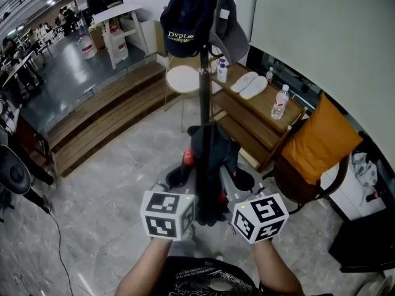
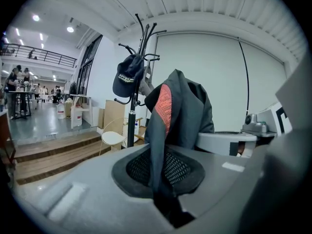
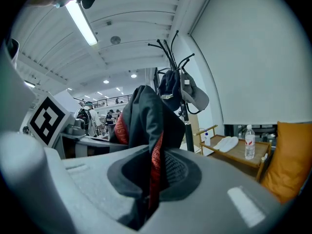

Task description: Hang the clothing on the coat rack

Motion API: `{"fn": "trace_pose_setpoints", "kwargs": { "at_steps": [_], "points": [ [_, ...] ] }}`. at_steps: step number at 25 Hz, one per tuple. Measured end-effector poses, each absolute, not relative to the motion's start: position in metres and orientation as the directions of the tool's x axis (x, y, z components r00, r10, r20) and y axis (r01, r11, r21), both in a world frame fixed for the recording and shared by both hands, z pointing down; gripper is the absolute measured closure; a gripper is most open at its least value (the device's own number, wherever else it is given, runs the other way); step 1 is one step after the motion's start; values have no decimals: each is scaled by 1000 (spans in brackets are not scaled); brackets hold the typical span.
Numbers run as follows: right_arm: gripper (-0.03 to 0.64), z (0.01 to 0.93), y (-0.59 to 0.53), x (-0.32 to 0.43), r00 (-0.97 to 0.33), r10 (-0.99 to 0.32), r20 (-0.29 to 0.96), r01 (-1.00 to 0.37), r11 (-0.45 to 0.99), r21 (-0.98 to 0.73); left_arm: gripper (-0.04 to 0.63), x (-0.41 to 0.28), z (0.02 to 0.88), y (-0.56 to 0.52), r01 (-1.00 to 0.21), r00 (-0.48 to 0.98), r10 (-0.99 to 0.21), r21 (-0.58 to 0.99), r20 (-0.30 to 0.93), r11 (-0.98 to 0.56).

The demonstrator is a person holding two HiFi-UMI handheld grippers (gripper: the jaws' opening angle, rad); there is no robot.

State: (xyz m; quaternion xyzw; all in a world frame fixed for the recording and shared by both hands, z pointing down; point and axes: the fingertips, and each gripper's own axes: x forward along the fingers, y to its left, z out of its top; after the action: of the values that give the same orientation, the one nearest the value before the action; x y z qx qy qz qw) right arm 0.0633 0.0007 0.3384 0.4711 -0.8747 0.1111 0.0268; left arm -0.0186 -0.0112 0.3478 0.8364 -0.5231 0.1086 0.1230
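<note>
Left gripper view shows the left claw [image 2: 163, 201] pressed shut on a fold of the dark jacket [image 2: 181, 108], whose cloth rises straight up out of the jaws and flops over, showing an orange-red inner face. The right claw [image 3: 146, 199] is likewise closed on another fold of the same garment, with red fabric pinched between its pads. The jacket is therefore slung between the two claws, bunched just above and ahead of them. The coat rack [image 1: 203, 91] stands directly beyond both claws, its pole close behind the bundle. High above the claws, a navy cap [image 1: 182, 23] and a grey cap [image 1: 229, 29] already occupy some hooks [image 2: 157, 33], while others look bare. The jacket appears soft, light and limp, so it will likely sag and swing as it is raised, and its smooth shell may slip in a shallow pinch. Holding it near the collar or a hanging loop would probably serve best, though neither can be picked out in the crumpled cloth.
</note>
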Motion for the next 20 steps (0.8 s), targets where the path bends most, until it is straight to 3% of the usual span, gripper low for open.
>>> {"fn": "trace_pose_setpoints", "kwargs": {
  "at_steps": [20],
  "points": [
    [584,333,-95,14,-441,-878,186,-897,423,-132,561,-66,344,-115,-835,549,-780,152,299,-530]
  ]
}}
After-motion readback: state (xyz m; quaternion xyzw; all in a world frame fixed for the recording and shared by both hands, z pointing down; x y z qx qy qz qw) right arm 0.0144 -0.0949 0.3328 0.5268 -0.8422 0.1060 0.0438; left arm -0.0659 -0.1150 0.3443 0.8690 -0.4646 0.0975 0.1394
